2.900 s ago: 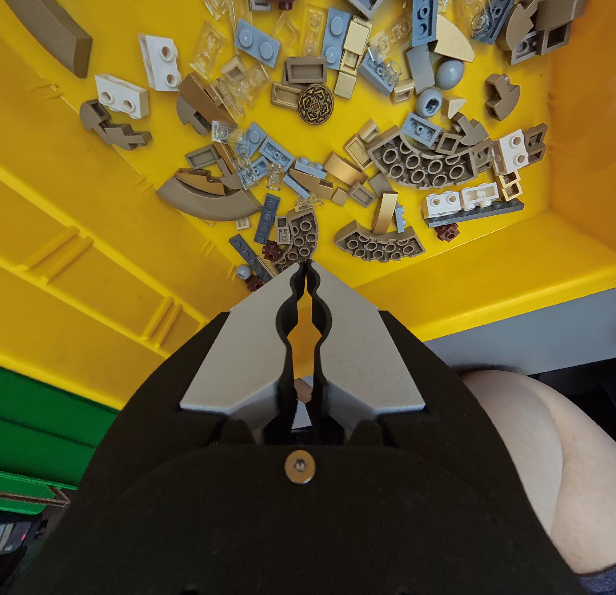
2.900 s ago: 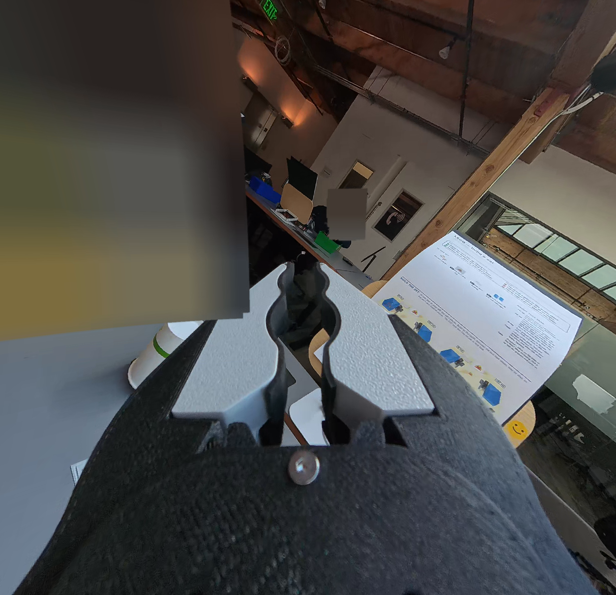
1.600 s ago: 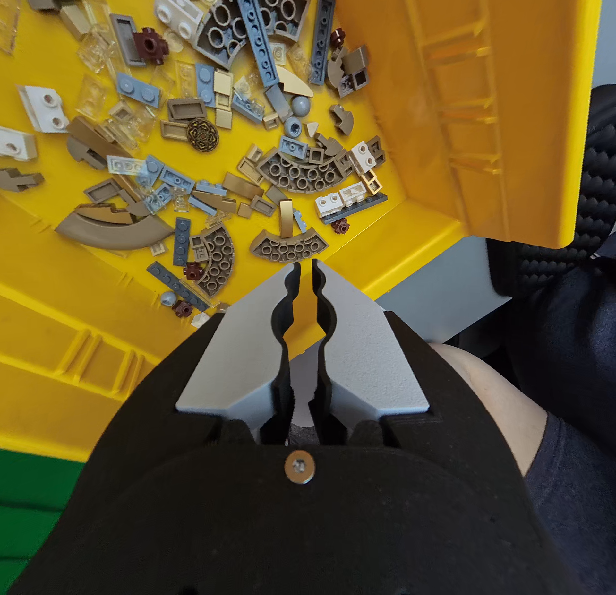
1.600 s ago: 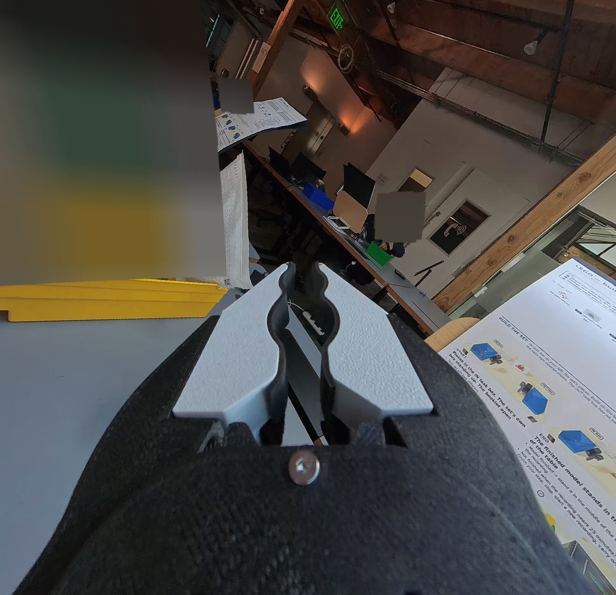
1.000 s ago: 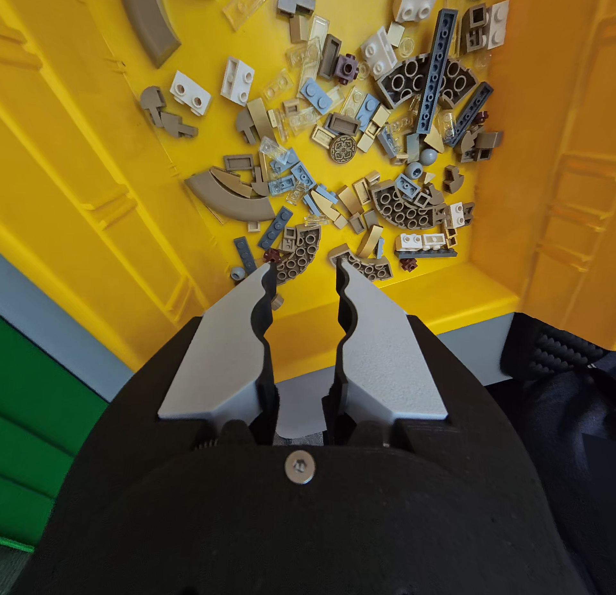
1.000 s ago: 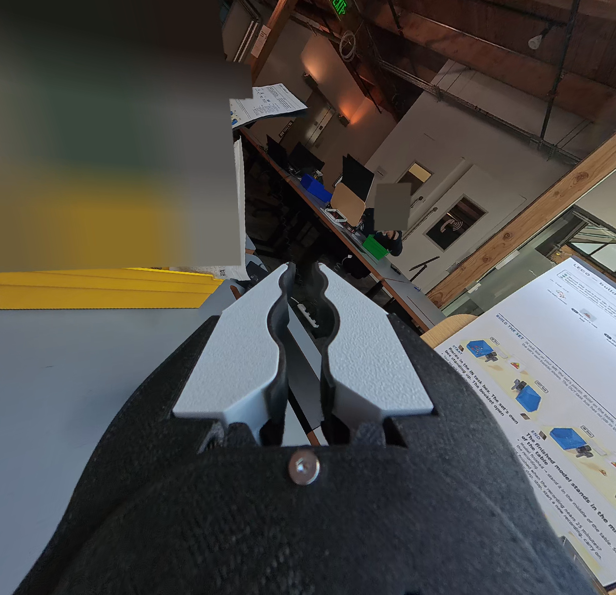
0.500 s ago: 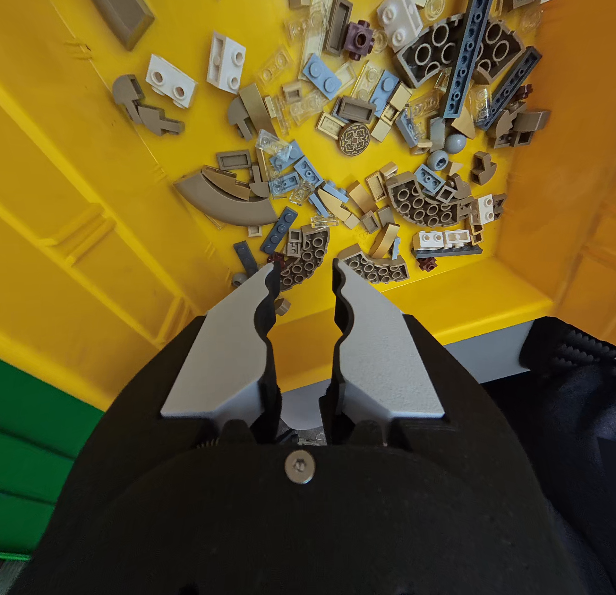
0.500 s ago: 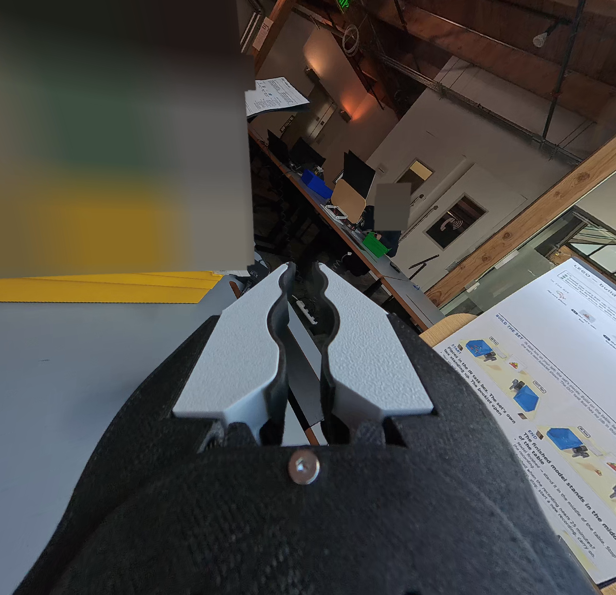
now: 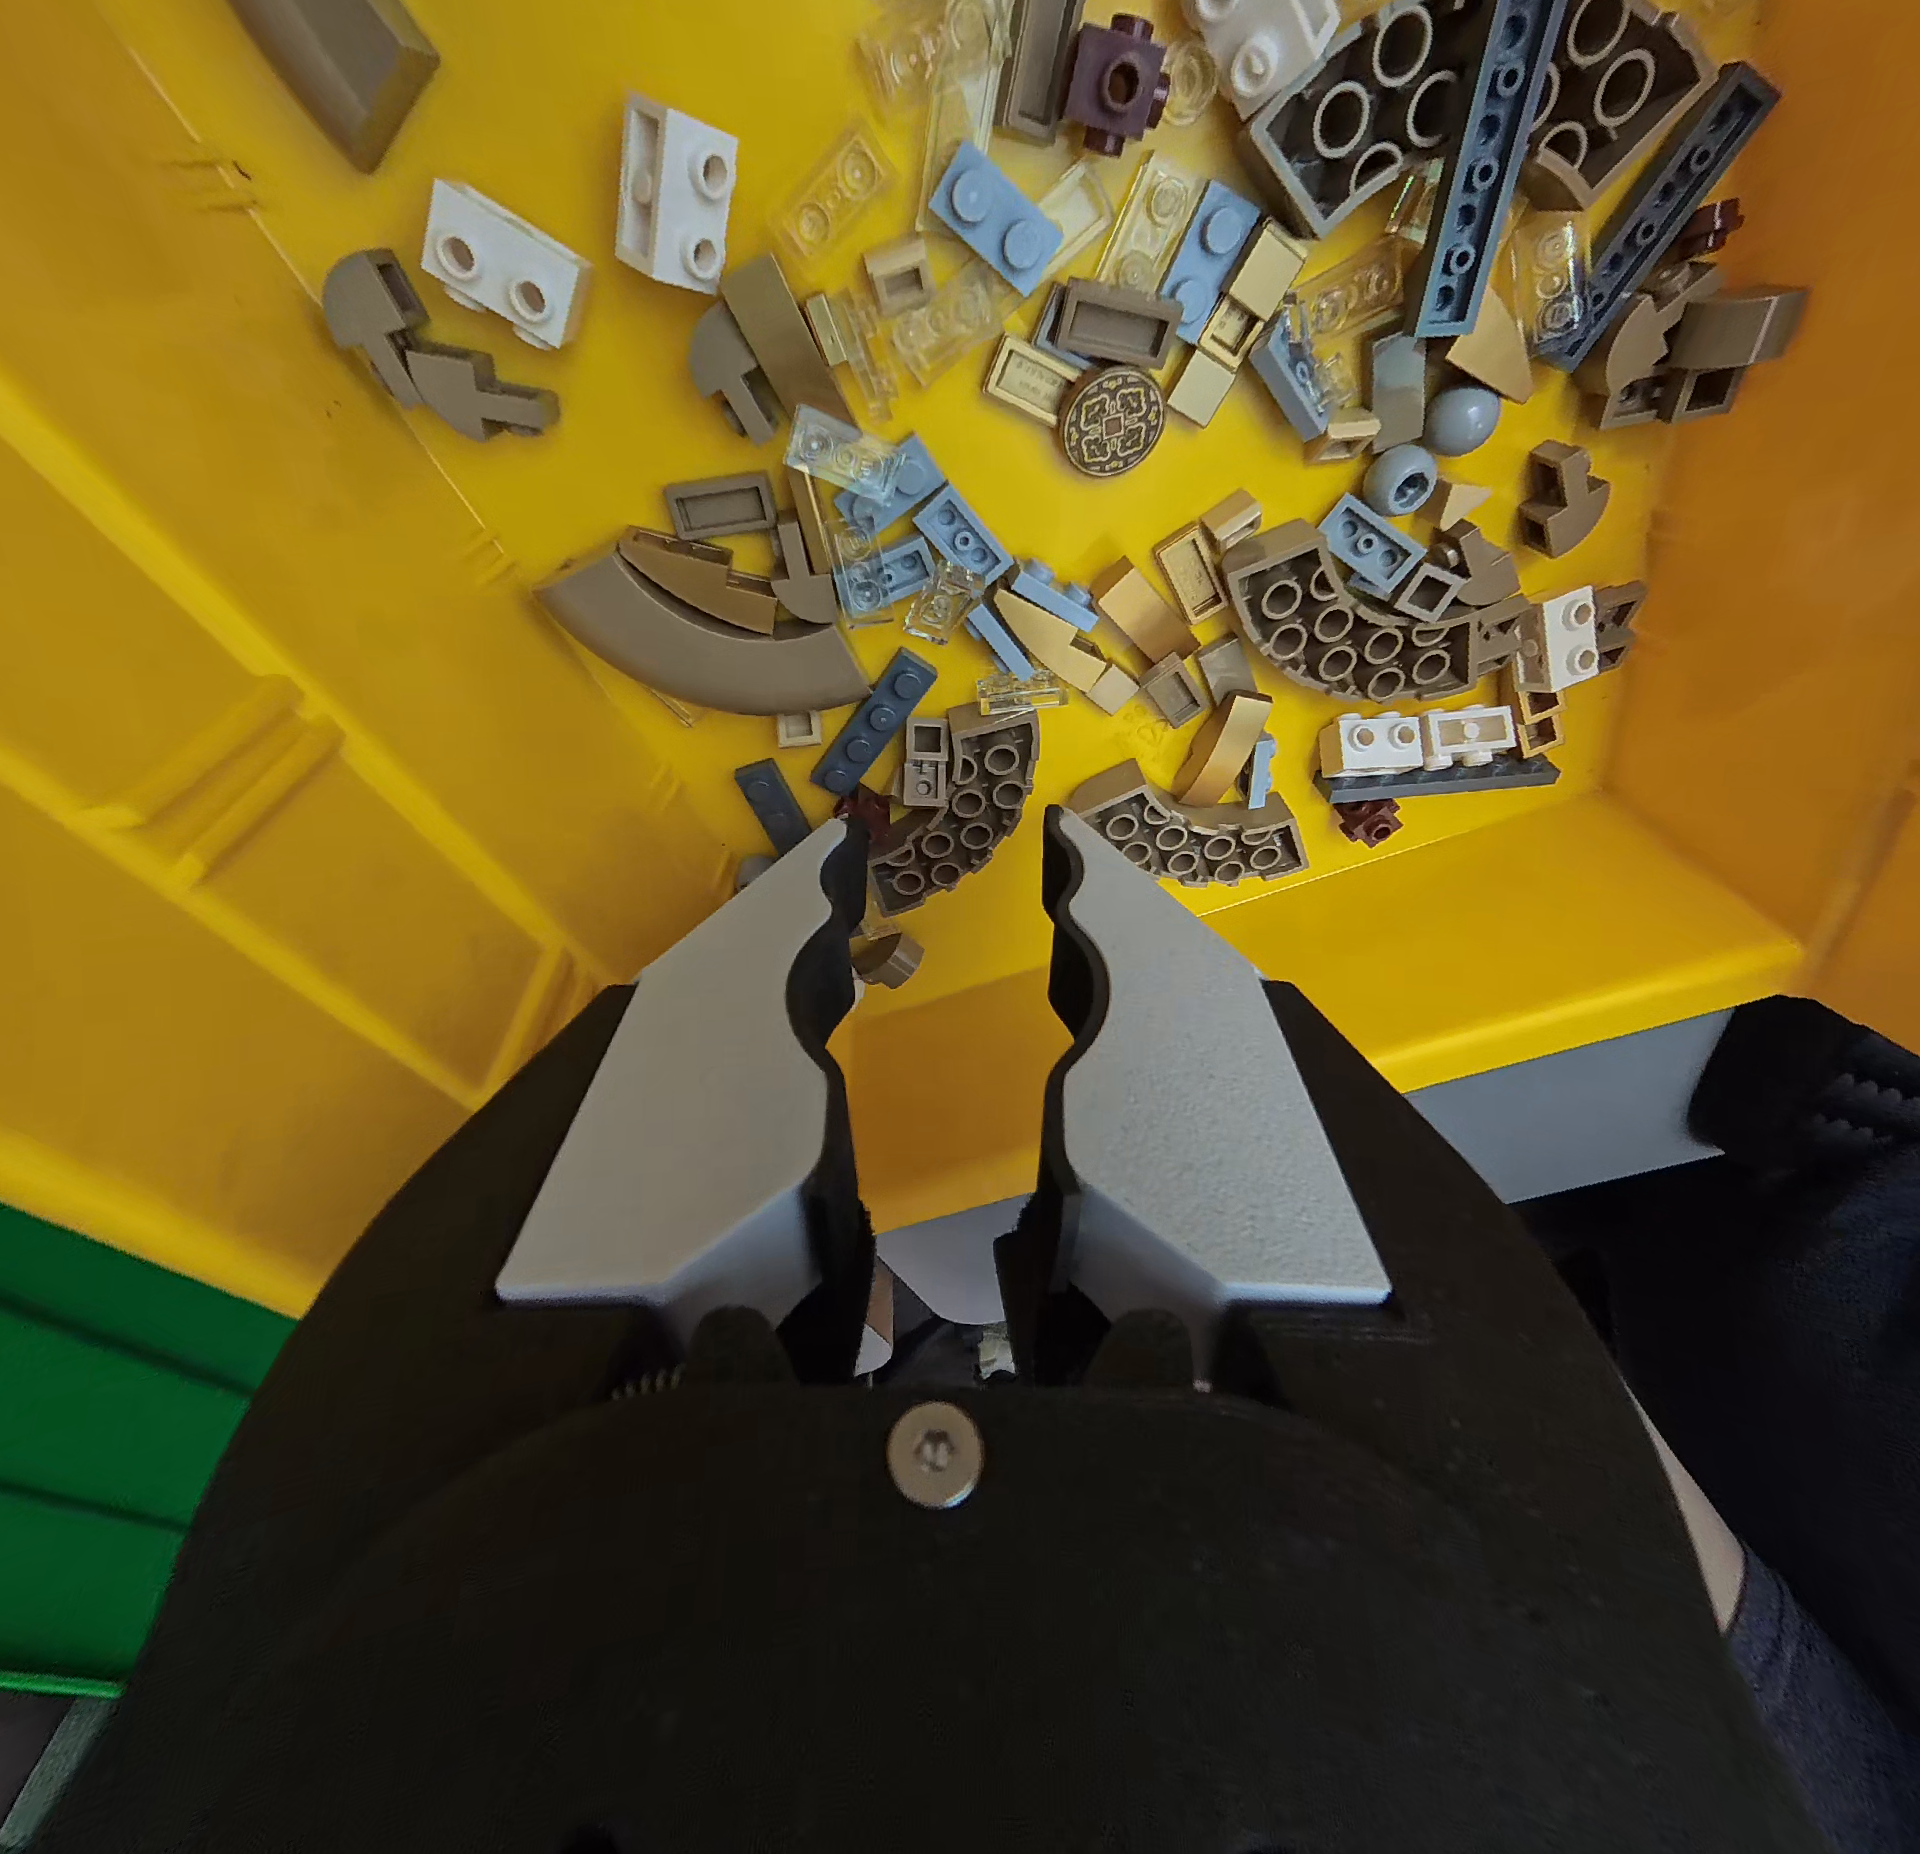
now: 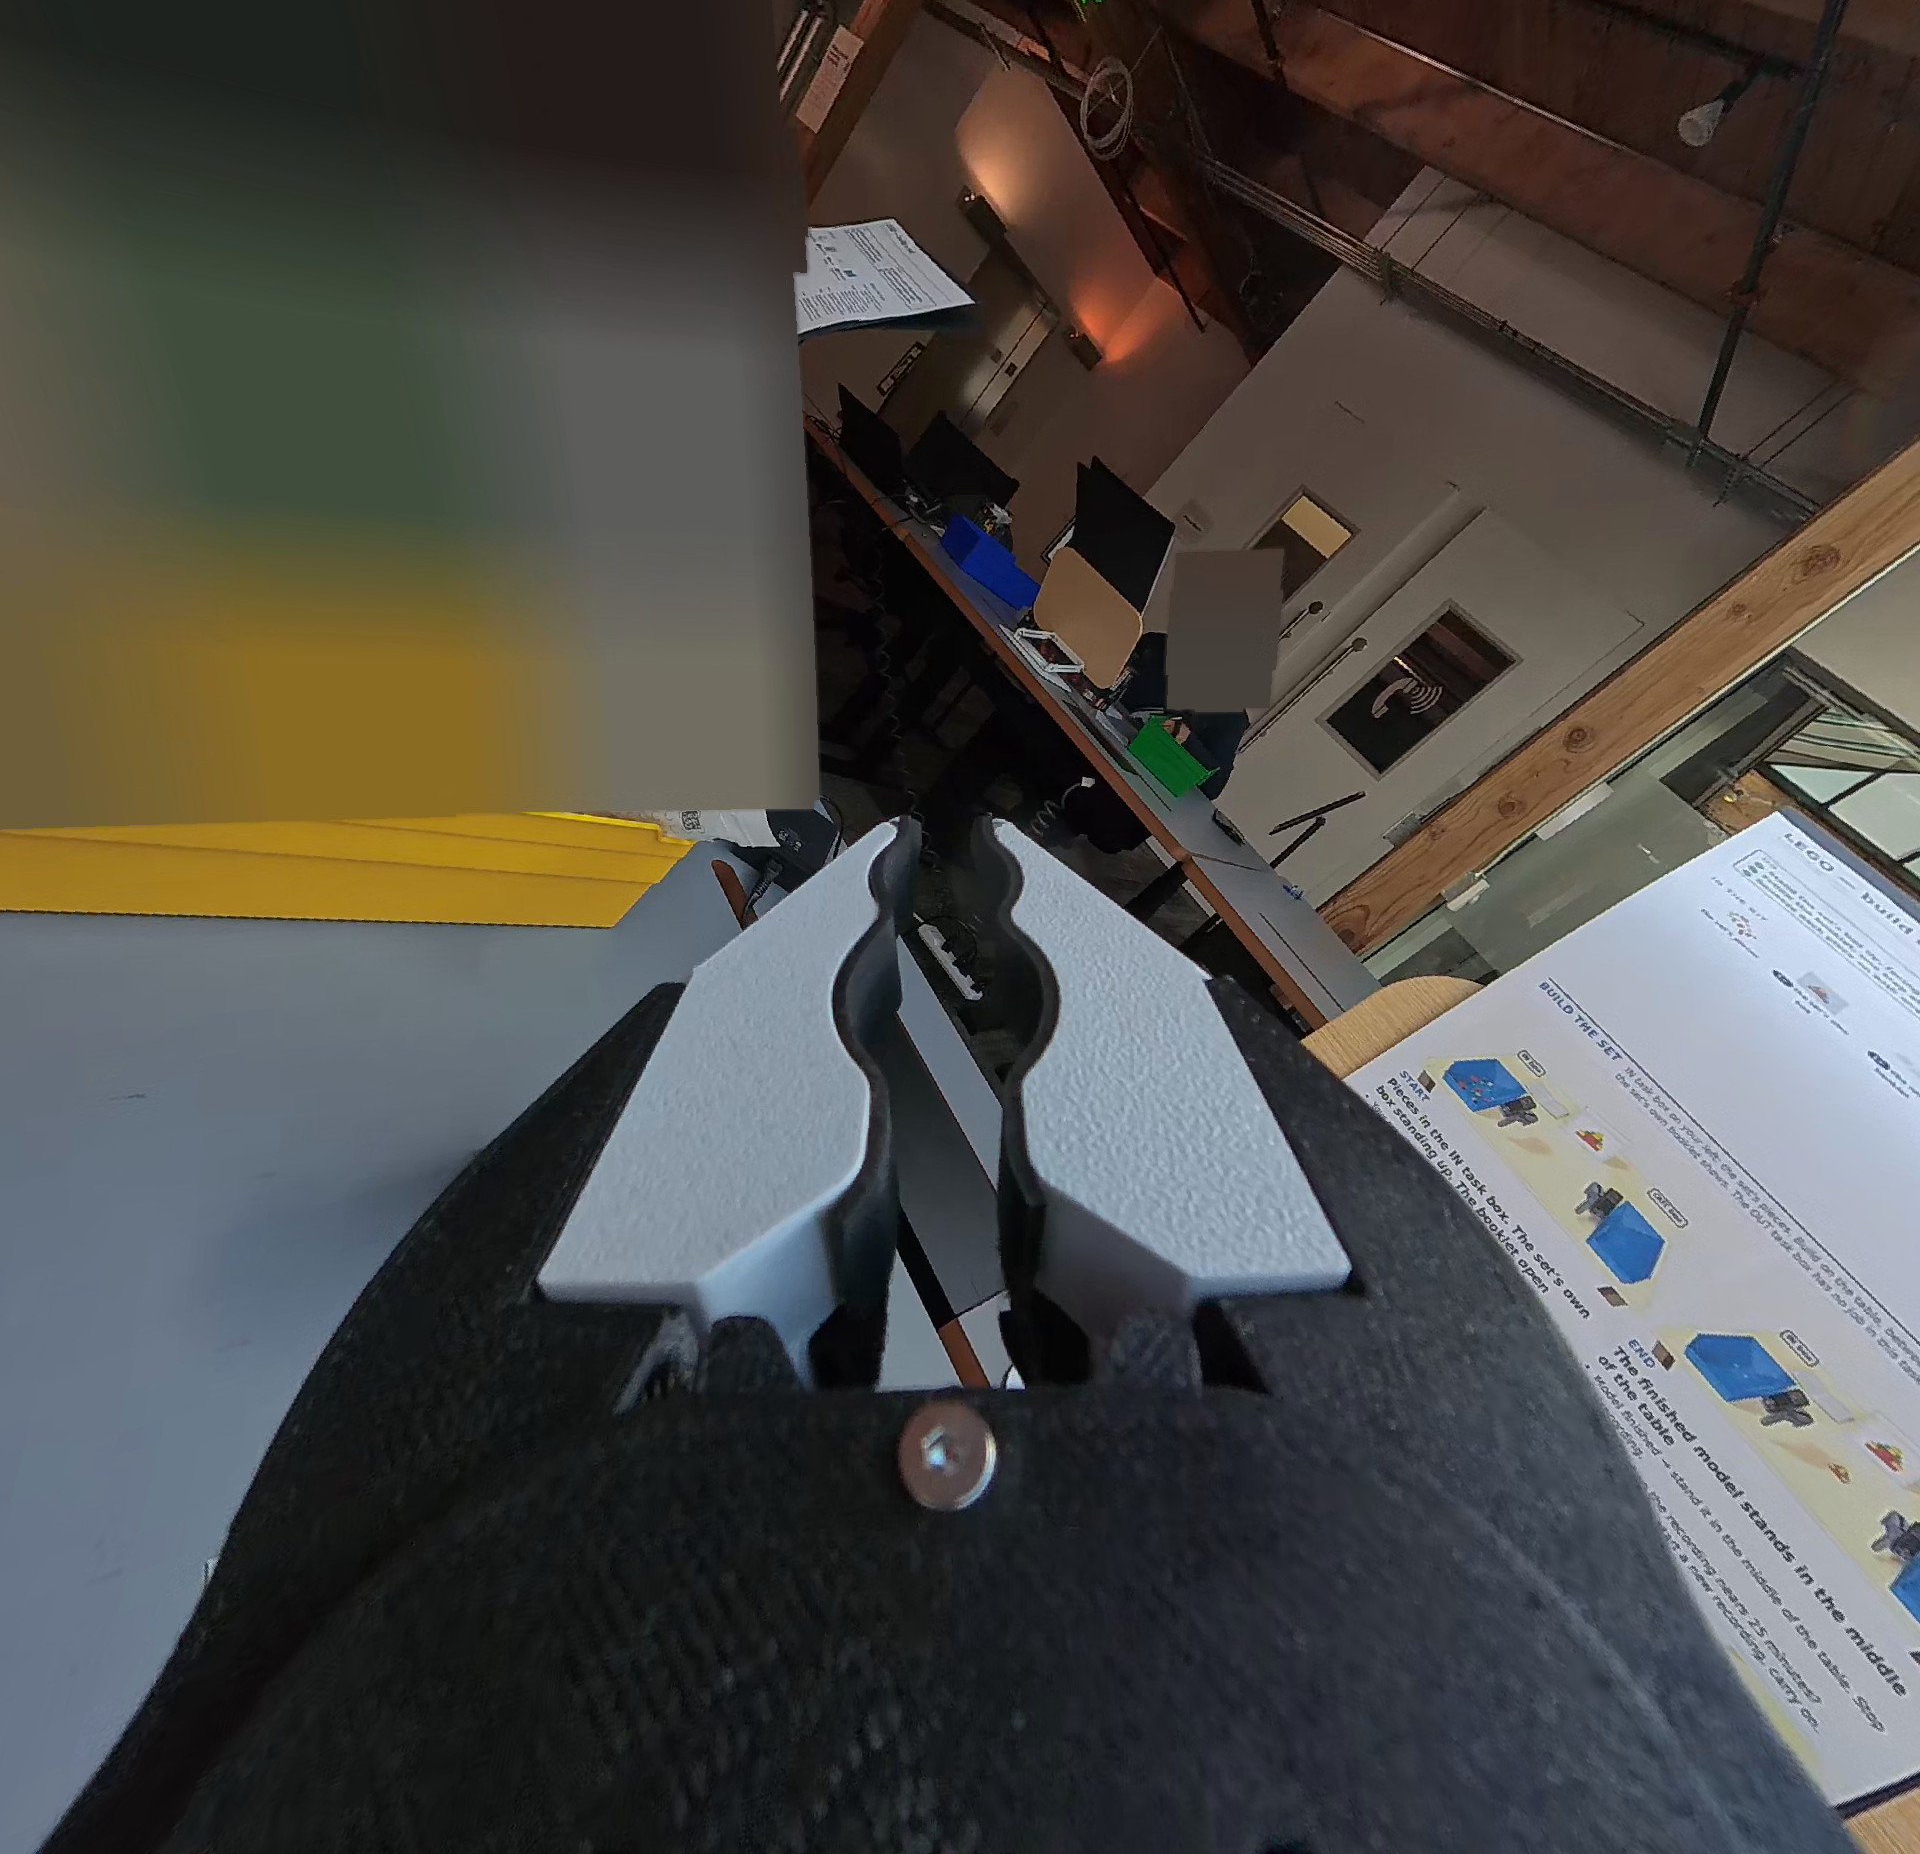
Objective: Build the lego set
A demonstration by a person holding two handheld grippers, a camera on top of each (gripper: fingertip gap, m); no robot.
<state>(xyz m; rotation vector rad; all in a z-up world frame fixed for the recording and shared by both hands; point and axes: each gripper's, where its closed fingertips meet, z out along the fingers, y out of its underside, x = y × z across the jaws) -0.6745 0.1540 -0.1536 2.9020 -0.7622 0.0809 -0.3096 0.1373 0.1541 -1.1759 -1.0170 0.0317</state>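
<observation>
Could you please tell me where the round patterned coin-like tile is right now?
In the left wrist view, the round patterned tile lies mid-bin, beyond the open left tongs, beside a tan frame piece.

Left tool parted, right tool narrowly parted

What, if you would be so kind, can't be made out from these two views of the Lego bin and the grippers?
- Left wrist view: the left gripper hides bricks beneath its fingers; the yellow bin is cut off by the top edge.
- Right wrist view: a blurred patch covers the upper left; the right gripper shows nothing held; the instruction sheet runs off the right edge.
</observation>
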